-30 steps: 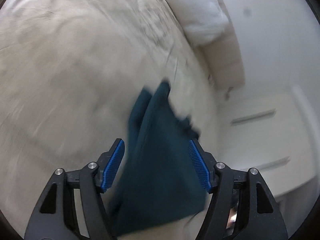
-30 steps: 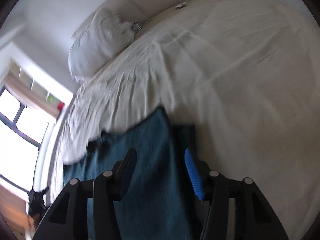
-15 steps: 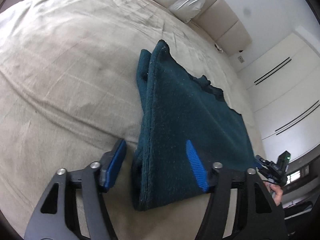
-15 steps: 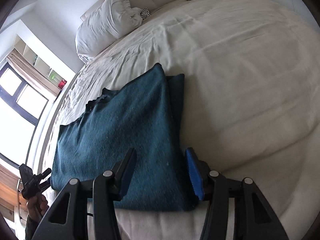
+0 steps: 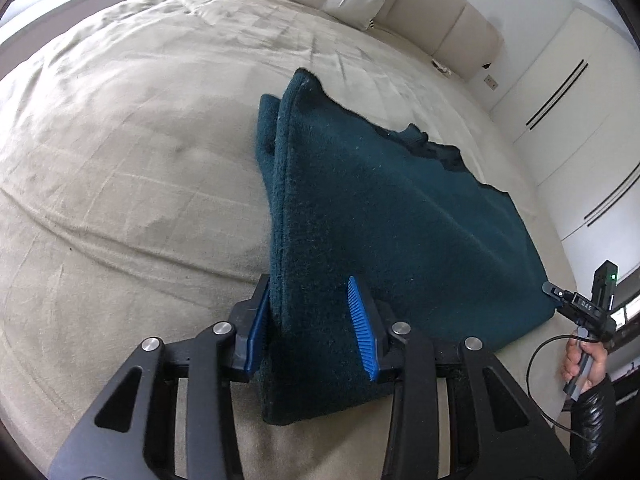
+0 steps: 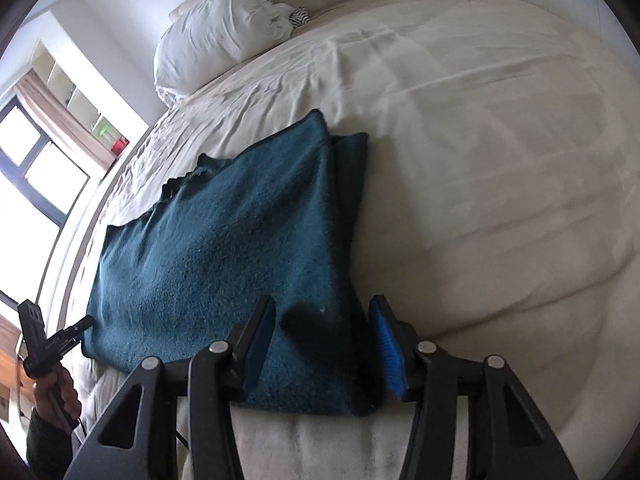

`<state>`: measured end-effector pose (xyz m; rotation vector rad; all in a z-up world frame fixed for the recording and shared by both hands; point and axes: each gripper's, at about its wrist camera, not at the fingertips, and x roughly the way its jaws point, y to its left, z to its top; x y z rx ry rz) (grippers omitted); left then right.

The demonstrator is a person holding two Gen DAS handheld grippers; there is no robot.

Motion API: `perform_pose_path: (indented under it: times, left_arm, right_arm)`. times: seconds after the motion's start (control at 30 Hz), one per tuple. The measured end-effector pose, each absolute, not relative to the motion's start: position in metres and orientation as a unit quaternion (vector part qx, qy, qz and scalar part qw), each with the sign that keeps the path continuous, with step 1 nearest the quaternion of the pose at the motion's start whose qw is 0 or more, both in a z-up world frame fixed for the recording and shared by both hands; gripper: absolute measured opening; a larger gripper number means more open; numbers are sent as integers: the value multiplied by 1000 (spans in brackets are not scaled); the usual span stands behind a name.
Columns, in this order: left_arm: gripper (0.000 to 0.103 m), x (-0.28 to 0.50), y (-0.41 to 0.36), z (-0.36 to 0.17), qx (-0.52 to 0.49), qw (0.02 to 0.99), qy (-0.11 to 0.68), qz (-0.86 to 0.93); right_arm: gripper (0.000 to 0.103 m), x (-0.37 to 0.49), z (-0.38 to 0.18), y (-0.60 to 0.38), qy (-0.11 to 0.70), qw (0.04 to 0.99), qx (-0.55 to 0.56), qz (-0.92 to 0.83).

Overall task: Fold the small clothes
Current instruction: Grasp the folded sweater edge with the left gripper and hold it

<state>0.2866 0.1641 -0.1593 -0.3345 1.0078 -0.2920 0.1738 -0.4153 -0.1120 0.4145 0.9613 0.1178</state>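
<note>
Left hand-held gripper (image 5: 312,320) jaws closing around teal garment (image 5: 392,232) edge; blur gone.

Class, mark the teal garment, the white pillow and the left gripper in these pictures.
teal garment (image 5: 384,216), left wrist view, its top layer.
white pillow (image 6: 224,40), right wrist view, its bulging middle.
left gripper (image 5: 310,316), left wrist view, midway between fingertips.

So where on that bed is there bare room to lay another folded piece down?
Most of the beige bedsheet is bare: the wide stretch between the dark teal knitted garment and the far bed edge, and the strip between the garment and the white pillow. It is crowded only at the garment's near corners, where the left tool and right tool straddle it.
</note>
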Motion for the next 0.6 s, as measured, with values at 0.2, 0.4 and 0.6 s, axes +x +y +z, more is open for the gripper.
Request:
perform_pose_path:
  times: [0.2,0.4,0.6]
  left_arm:
    - [21,285,164,-158,-144,857,475,-135]
    - [11,280,162,-155,-131,864,469,-128]
    - [10,273,160,-148,-108,871,463,-120]
  right_arm:
    - [11,172,-107,-413,456,871,179,46]
    - [8,168,-104,-409,455,873,170,44]
    - [7,165,-104,-418,452,866,207,50]
